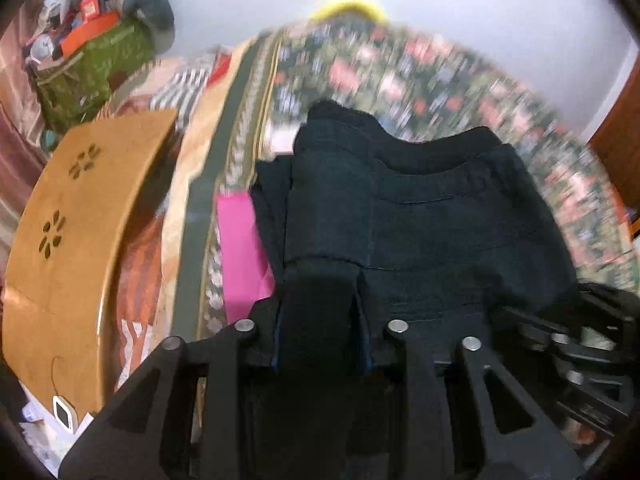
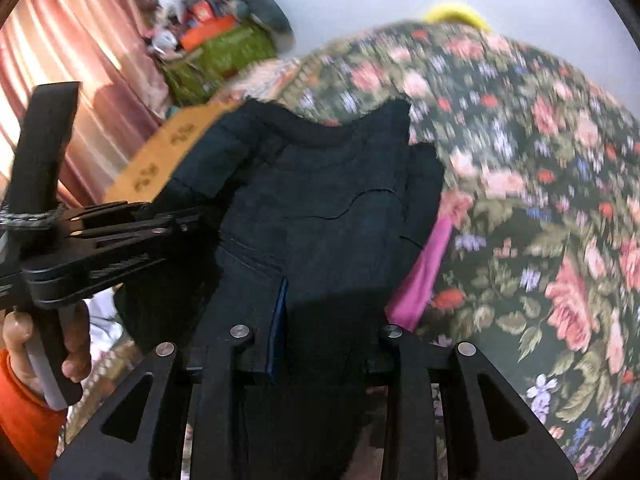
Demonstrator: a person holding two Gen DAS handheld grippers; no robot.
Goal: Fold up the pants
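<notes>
Pants [image 1: 420,220] lie mid-frame on your floral bedspread [image 2: 540,200]; curtain [image 2: 60,60] upper left. Your left gripper [image 1: 320,280] and right gripper [image 2: 332,292] both clench the pants.

black tongs [image 1: 320,280] with silver screws; orange sleeve [image 2: 20,412].

pants [image 1: 432,216] dark navy, maybe black given blur; bedspread [image 2: 540,184] dark with pink-red floral print; cloth [image 1: 242,248] magenta; board [image 1: 80,216] tan.
</notes>
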